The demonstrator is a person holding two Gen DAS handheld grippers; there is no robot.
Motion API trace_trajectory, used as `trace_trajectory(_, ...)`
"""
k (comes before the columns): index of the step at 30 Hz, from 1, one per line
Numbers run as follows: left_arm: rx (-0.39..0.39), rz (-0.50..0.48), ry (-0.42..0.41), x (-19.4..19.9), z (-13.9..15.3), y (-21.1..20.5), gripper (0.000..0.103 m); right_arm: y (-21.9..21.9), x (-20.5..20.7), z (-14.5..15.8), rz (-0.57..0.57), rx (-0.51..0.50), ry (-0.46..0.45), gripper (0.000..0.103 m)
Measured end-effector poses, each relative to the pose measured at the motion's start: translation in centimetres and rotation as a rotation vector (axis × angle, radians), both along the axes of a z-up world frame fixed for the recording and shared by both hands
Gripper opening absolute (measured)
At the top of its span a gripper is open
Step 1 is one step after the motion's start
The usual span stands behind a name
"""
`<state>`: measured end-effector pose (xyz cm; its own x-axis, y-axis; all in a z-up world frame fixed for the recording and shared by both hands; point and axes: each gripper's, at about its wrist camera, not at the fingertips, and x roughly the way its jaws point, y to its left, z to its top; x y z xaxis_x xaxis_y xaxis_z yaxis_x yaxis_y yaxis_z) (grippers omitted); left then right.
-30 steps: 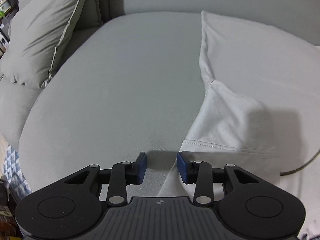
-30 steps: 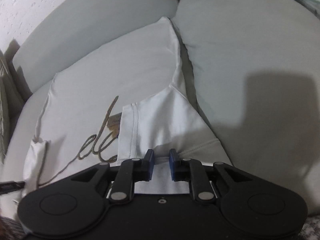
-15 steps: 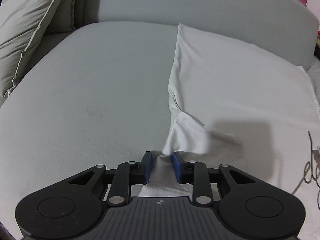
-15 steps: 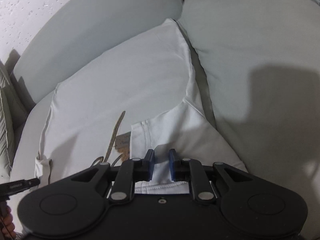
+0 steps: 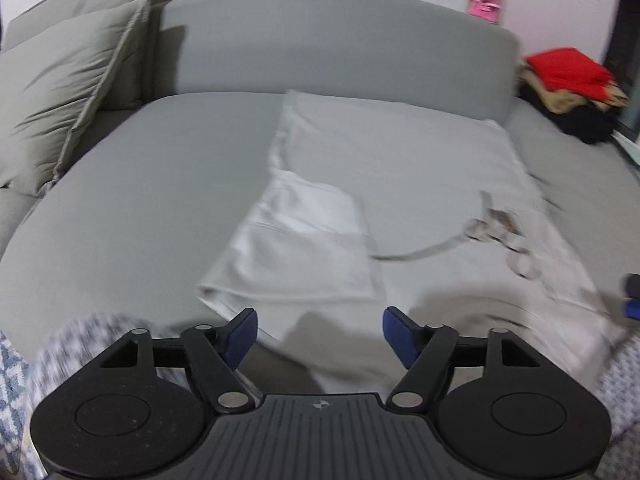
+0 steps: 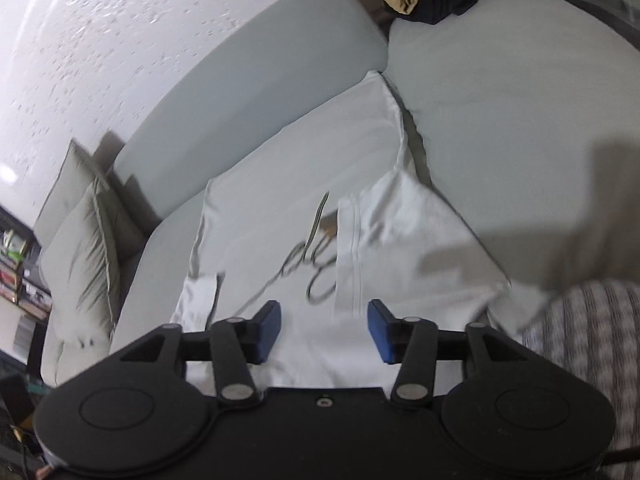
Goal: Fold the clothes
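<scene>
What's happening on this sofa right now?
A person with a gripper in each hand is folding a white T-shirt with looping script lettering spread on a grey fabric sofa. Both short sleeves are folded in over the shirt's body. The left gripper and right gripper hang above the shirt's near edge, their jaws opening with nothing between the blue pads. A pile of red, tan and black clothes waits at the sofa's far end.
</scene>
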<state>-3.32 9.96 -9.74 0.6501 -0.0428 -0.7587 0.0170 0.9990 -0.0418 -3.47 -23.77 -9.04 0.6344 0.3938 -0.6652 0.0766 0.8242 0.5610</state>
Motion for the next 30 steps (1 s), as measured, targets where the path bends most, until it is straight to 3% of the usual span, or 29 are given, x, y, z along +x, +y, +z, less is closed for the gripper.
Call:
trace_trajectory(5, 0.091, -0.096, -0.1, -3.5, 3.2, -4.0, 0.089, 0.8, -2.5, 1.4, 0.048, -0.005, -0.045, 0.07)
trace_trajectory(8, 0.116, -0.144, -0.156, -4.8, 4.4, -5.2, 0.09, 0.5, -4.1, 2.7, 0.049, -0.001, -0.091, 0.078)
trace_trajectory(11, 0.125, -0.174, -0.184, -5.7, 4.9, -6.0, 0.091, -0.1, -5.3, 3.6, 0.031, 0.01, -0.125, 0.079)
trace_trajectory(22, 0.045, -0.135, -0.163, -4.5, 3.7, -4.6, 0.093, 0.8, -5.8, 5.0, -0.027, -0.038, -0.154, 0.084)
trace_trajectory(30, -0.039, -0.081, -0.049, -2.0, 0.9, -3.0, 0.093, 2.6, -3.4, 3.4, 0.016, -0.108, -0.077, 0.084)
